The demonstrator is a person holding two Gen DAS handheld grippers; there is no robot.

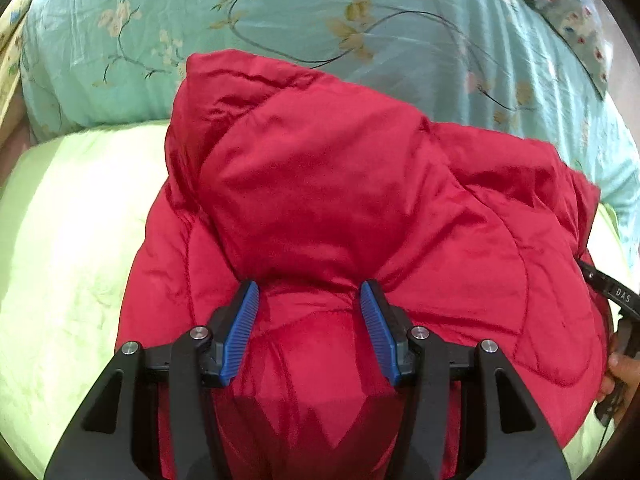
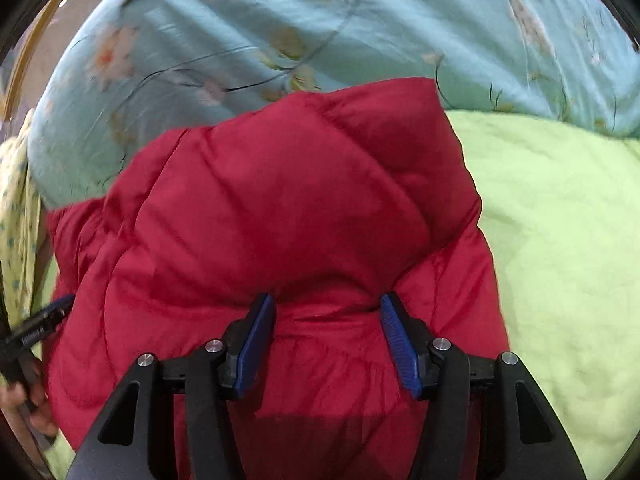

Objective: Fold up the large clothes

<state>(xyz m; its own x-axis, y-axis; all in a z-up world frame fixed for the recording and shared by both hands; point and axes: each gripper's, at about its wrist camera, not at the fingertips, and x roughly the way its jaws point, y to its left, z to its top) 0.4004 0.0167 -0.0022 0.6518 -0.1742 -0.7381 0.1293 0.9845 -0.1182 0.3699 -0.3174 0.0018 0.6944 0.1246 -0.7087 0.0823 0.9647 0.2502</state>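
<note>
— While looking down both tools, locate the red jacket (image 1: 320, 180).
— Heaped on the green bed sheet (image 1: 72, 240), against the floral quilt (image 1: 280, 12).
— Tools?
— Left tool (image 1: 309, 286): apart astride a puffy fold, grip unclear. Right tool (image 2: 326, 300): apart, unclamped.

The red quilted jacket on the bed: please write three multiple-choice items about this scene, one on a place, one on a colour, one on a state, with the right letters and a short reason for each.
1. What does the red quilted jacket lie on?
A. a wooden floor
B. a light green sheet
C. a chair

2. What colour are the pads of the left gripper?
A. blue
B. yellow
C. white

3. In what state is the jacket?
A. hung on a hanger
B. spread out flat
C. folded into a bundle

Answers:
1 B, the light green sheet shows around it.
2 A, both pads are blue.
3 C, thick layers lie doubled over each other.
</note>
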